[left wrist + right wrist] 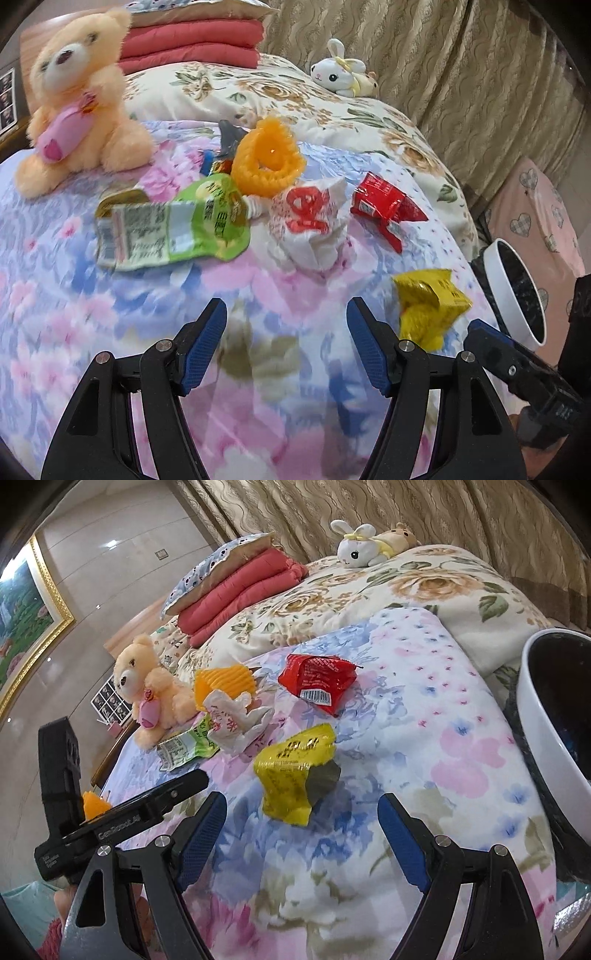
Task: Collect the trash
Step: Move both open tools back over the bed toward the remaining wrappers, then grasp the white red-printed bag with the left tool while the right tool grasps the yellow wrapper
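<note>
Both grippers, left (286,343) and right (303,834), hover wide open and empty over the bed (424,709), seemingly lining up on the yellow wrapper (295,771) beside the bin (535,716).

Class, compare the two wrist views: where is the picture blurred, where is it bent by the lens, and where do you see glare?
Left wrist view: motion blur smears the teddy bear and green pouch; dark fisheye corners. Right wrist view: sharper, barcode on the red wrapper readable; curtain and picture frame bow; light spots glare on the glossy wall.

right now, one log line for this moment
left gripper open, empty | right gripper open, near yellow wrapper | bin beside bed
</note>
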A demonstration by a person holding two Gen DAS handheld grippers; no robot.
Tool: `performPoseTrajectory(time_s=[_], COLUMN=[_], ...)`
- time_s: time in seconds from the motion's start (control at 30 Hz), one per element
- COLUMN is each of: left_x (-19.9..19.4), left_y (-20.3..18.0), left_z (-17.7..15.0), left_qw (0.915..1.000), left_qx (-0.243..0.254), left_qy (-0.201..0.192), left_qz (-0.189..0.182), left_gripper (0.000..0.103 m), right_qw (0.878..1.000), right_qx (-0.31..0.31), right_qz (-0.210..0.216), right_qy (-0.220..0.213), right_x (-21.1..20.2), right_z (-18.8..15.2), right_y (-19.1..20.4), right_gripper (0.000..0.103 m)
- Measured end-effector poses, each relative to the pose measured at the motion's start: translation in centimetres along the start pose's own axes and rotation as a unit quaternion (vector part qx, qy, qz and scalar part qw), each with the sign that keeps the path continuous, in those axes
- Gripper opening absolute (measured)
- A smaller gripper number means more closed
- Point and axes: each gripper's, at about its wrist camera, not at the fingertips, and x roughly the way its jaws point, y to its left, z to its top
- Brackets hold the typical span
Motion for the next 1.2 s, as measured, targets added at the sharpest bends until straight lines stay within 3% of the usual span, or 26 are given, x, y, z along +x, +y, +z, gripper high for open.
performPoseTrajectory(time_s=[0.3, 0.33, 0.4, 0.47, 0.5, 0.53, 0.9, 1.2], left_x=[2.9, 3.1, 3.6, 4.1, 3.9, 3.6, -0.3, -1.9], left_y=[-0.5, -0.7, -1.0, -1.2, -1.3, -1.4, -2.3, -5.2], left_z=[2.3, 2.4, 2.4, 2.3, 2.2, 2.2, -0.9, -2.9], left_qw=[0.9999, 0.9999, 0.9996, 0.9994, 0.9994, 0.9992, 0.9983, 0.9961], left_qx=[0.010, 0.013, 0.020, 0.022, 0.025, 0.027, 0.017, 0.032], left_qy=[0.000, 0.000, 0.005, 0.011, 0.007, 0.004, -0.004, 0.002], left_qz=[-0.008, -0.008, -0.018, -0.025, -0.025, -0.028, -0.056, -0.082], left_gripper=[0.068, 0.066, 0.040, 0.032, 0.028, 0.027, 0.021, 0.021], right_qw=[1.000, 1.000, 1.000, 0.999, 0.999, 0.999, 0.999, 1.000], right_qx=[0.009, 0.008, 0.006, 0.002, -0.002, -0.007, 0.000, 0.004], right_qz=[0.005, 0.006, 0.012, 0.029, 0.036, 0.037, 0.030, 0.020], right_qy=[0.016, 0.019, 0.025, 0.027, 0.030, 0.033, 0.019, -0.005], right_x=[2.8, 3.1, 3.5, 3.5, 3.6, 3.6, 0.4, -3.3], right_z=[1.1, 1.2, 1.2, 1.3, 1.3, 1.2, 0.3, 0.1], right_y=[-0.5, -0.4, -0.4, -0.2, 0.1, 0.3, -0.5, -1.7], right_gripper=[0.080, 0.073, 0.062, 0.047, 0.033, 0.025, 0.008, 0.007])
